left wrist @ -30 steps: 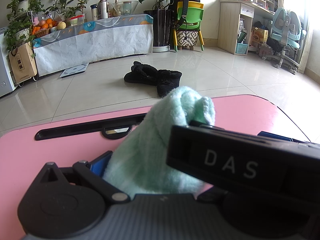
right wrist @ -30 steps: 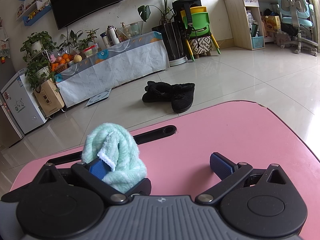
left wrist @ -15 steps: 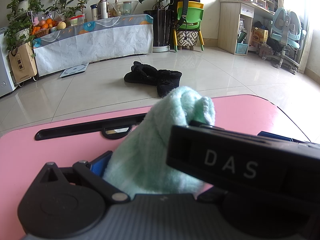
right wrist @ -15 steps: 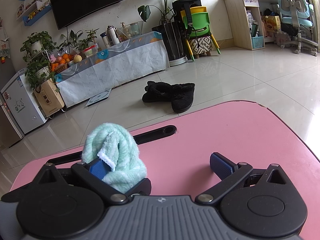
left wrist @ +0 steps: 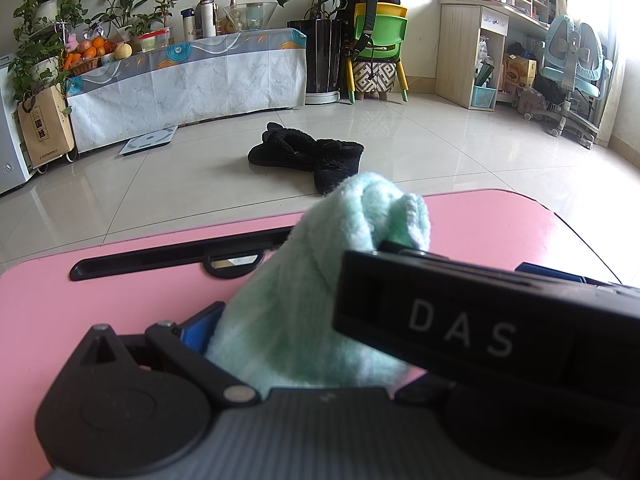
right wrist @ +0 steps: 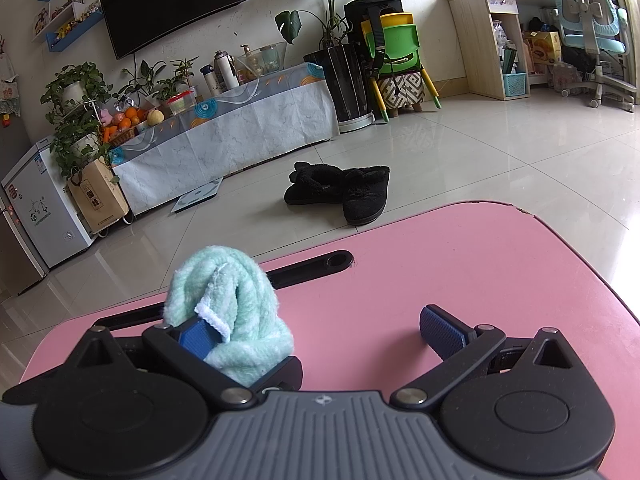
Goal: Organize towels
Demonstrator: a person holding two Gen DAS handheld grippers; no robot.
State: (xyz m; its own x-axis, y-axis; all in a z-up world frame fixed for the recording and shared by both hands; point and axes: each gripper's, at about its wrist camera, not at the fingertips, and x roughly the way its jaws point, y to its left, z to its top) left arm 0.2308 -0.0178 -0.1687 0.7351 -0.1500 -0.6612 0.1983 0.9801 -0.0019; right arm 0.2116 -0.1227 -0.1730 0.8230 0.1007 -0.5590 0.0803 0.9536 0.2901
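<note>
A mint-green towel point(left wrist: 304, 300) is seen bunched between the fingers of the left gripper point(left wrist: 320, 320), above the pink table point(left wrist: 80, 320). Its blue left pad point(left wrist: 196, 328) is pressed against the cloth, while the right finger is hidden behind a black bar marked DAS point(left wrist: 460, 328), so whether the jaws are clamped on the towel cannot be told. The towel's rolled top is raised toward the far side, just left of the bar.

In the right wrist view, the right gripper point(right wrist: 320, 328) is held with its jaws wide apart. The towel point(right wrist: 228, 312) is draped over its left pad point(right wrist: 198, 336) and rests on the table point(right wrist: 440, 272); the right pad point(right wrist: 442, 332) is bare and well apart from the cloth. A black slot point(right wrist: 312, 266) is set in the table just beyond the towel.

On the tiled floor beyond the far edge, black slippers point(right wrist: 344, 192) are lying.
</note>
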